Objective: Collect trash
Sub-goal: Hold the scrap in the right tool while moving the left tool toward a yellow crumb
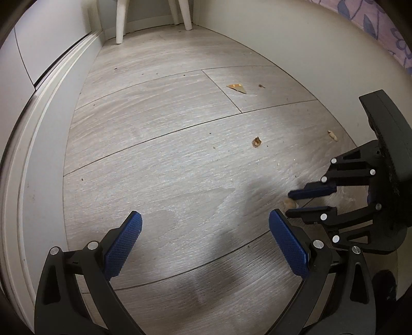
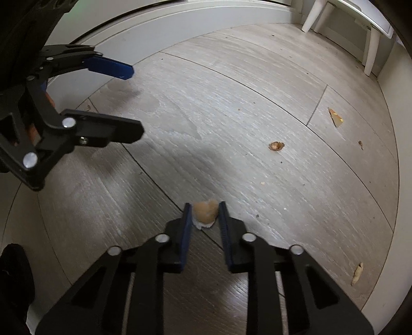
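Observation:
A tan crumpled scrap (image 2: 205, 211) lies on the grey wood floor between the fingers of my right gripper (image 2: 205, 215), which is nearly closed around it; I cannot tell if the pads touch it. The same scrap (image 1: 290, 203) and right gripper (image 1: 289, 204) show at the right of the left wrist view. My left gripper (image 1: 205, 220) is wide open and empty above the floor; it also shows at the left of the right wrist view (image 2: 136, 101). More trash lies farther off: a triangular chip (image 1: 237, 88), a small brown bit (image 1: 256, 141) and a pale flake (image 1: 332, 135).
A white baseboard and sliding door track (image 1: 41, 134) run along the left. A white wall (image 1: 309, 46) bounds the right. White chair legs (image 1: 121, 20) stand at the far end. A flake (image 2: 357, 273) lies near the right wall.

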Available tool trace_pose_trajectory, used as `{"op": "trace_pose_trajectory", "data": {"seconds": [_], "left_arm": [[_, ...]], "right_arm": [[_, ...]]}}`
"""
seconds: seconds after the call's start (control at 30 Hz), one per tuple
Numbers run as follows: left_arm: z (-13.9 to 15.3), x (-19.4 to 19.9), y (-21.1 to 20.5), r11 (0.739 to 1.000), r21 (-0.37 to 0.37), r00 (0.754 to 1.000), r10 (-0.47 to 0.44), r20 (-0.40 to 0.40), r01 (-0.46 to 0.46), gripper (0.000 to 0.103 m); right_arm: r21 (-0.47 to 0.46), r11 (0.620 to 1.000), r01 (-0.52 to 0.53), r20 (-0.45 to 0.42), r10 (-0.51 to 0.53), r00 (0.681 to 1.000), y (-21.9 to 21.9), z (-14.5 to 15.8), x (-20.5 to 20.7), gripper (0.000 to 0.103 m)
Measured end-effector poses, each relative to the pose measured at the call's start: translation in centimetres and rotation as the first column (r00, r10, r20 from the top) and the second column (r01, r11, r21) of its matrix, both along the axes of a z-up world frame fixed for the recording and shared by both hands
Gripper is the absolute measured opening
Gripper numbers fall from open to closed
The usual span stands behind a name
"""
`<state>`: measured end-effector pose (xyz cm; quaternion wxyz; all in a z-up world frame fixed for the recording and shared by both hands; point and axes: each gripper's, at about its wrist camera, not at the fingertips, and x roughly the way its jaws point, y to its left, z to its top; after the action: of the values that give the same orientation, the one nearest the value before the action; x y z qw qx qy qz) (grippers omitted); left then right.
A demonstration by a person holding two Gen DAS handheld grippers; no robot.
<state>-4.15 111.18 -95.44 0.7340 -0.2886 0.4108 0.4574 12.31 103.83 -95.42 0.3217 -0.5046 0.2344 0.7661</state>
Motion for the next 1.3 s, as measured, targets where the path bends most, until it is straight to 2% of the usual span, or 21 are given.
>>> {"op": "trace_pose_trajectory", "data": {"seconds": [0.3,0.47,0.67,0.83,0.93,1.1,1.3], "left_arm": [[0.2,0.1,-0.1,1.0,0.008,1.0,-0.006,-0.001,0.006,0.096],[0.3,0.7,0.0,1.0,0.011,1.0,-0.023,0.005,0.023,0.096],[1.3,3.6,0.7,0.992,0.043,0.993,-0.117,0.0,0.117,0.096],[2.0,6.6,1.4,0.978,0.063,0.98,-0.2,0.02,0.199,0.096],[2.5,8.7,1.8,0.966,0.062,0.966,-0.254,0.041,0.251,0.096],[3.5,13.2,2.4,0.913,0.103,0.917,-0.398,0.004,0.395,0.096],[4.2,17.1,3.0,0.857,0.124,0.864,-0.502,-0.019,0.501,0.096]], "right_arm": [[0.002,1.0,0.007,-0.002,-0.007,1.0,-0.3,0.3,0.0,0.009],[0.009,0.998,0.06,-0.006,-0.06,0.998,0.6,1.0,0.6,0.009],[0.02,0.988,0.154,-0.018,-0.153,0.988,1.7,2.7,2.8,0.009],[0.049,0.966,0.253,-0.009,-0.253,0.967,2.1,4.3,6.0,0.009],[0.074,0.938,0.339,-0.01,-0.339,0.941,2.1,5.6,8.9,0.009],[0.099,0.881,0.462,-0.009,-0.464,0.886,1.7,6.8,13.1,0.009],[0.111,0.843,0.527,0.006,-0.531,0.847,0.7,7.4,14.5,0.009]]}}
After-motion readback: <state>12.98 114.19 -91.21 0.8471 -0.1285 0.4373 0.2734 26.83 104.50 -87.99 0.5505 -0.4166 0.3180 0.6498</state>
